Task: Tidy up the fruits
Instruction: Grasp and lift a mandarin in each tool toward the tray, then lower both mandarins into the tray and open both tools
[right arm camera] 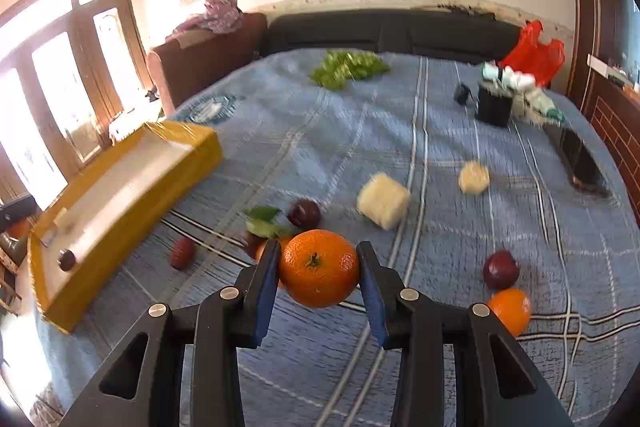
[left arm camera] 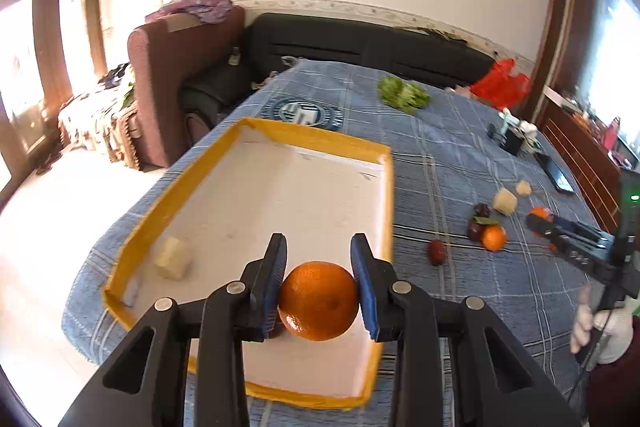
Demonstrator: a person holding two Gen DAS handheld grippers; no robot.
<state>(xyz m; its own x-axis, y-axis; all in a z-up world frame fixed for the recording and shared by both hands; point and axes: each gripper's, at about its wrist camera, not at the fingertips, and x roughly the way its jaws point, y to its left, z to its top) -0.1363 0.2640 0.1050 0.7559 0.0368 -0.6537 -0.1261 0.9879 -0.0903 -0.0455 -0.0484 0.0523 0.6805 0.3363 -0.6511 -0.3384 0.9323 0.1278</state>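
L gripper (left arm camera: 319, 281): jaws pinch one orange (left arm camera: 319, 301) at its widest girth, so the round skin can't roll out. It hangs over the near end of the yellow-rimmed tray (left arm camera: 382, 147), apparently for a drop-in.

R gripper (right arm camera: 319, 277): jaws pinch a second orange (right arm camera: 319, 268), stem side facing the cam, clear of the blue plaid cloth (right arm camera: 400, 115). Prob. next for the tray.

Count, R view:
- oranges: 4 total, i.e. 2 held, 1 loose (right arm camera: 511, 310) at right, 1 part-hidden behind the R jaw
- dark plums on the cloth: approx. 3
- red date-like fruit (right arm camera: 183, 252): 1
- pale cut chunks on the cloth: 2; 1 more in the tray (L view)
- tray also holds 1 small dark fruit (right arm camera: 66, 259)
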